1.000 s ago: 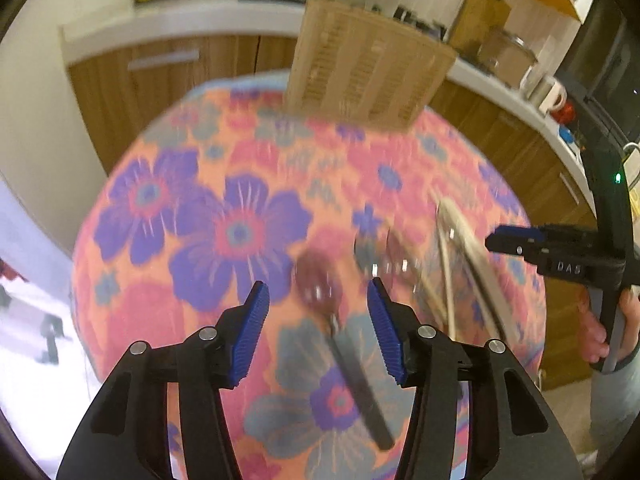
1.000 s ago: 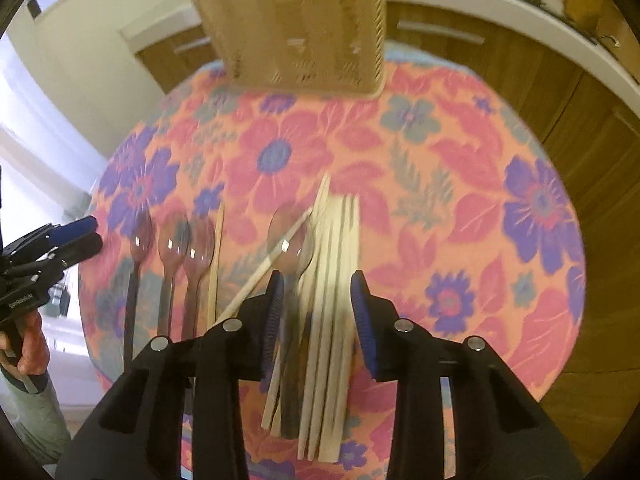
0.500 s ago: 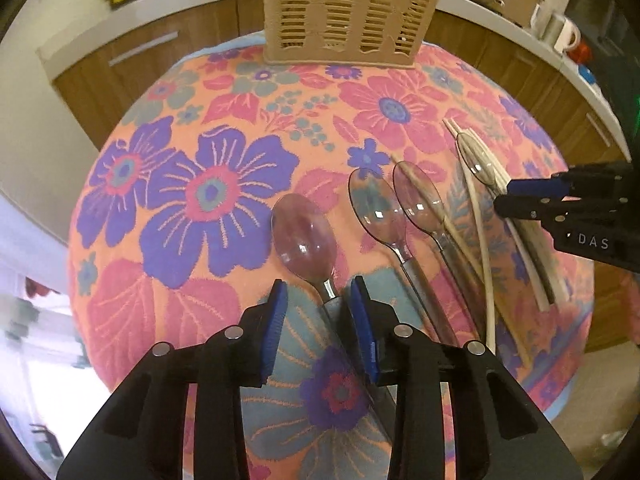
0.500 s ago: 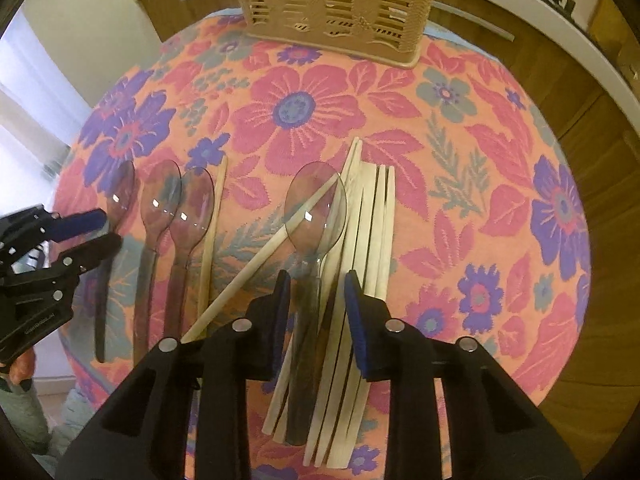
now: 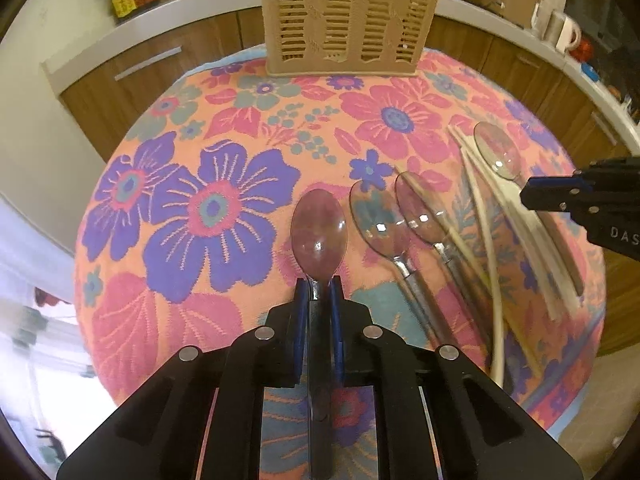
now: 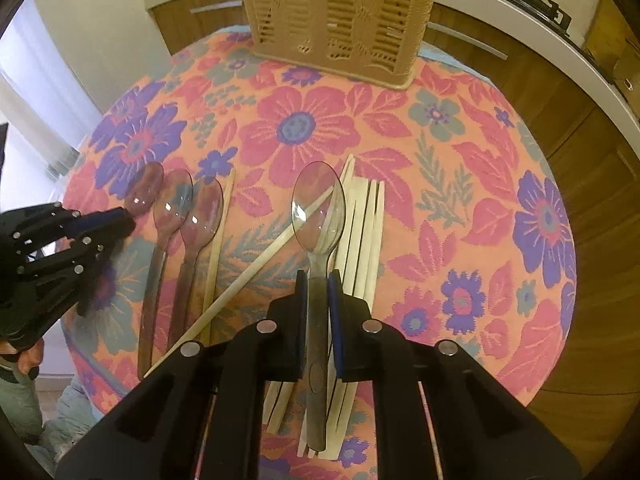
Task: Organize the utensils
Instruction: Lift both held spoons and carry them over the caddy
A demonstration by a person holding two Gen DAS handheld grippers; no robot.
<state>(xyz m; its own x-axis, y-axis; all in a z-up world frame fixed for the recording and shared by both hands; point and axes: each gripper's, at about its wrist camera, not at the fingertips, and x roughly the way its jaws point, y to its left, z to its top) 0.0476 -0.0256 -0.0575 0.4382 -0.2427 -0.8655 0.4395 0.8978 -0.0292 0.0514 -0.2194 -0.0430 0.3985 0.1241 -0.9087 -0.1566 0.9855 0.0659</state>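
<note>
- Kitchen cabinets and a white counter ring a round tabletop (image 5: 240, 92) under a flowered cloth.
- Beige basket (image 5: 348, 20) at its far edge.
- Left tool (image 5: 319, 294) clamps the leftmost spoon (image 5: 319, 232); right tool (image 6: 317, 284) clamps another spoon (image 6: 319, 210) atop chopsticks (image 6: 366, 240).

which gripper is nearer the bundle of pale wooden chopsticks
Right. The right gripper is shut on a clear plastic spoon lying atop the bundle of pale wooden chopsticks; the left gripper grips the far-left spoon, two spoons away.
</note>
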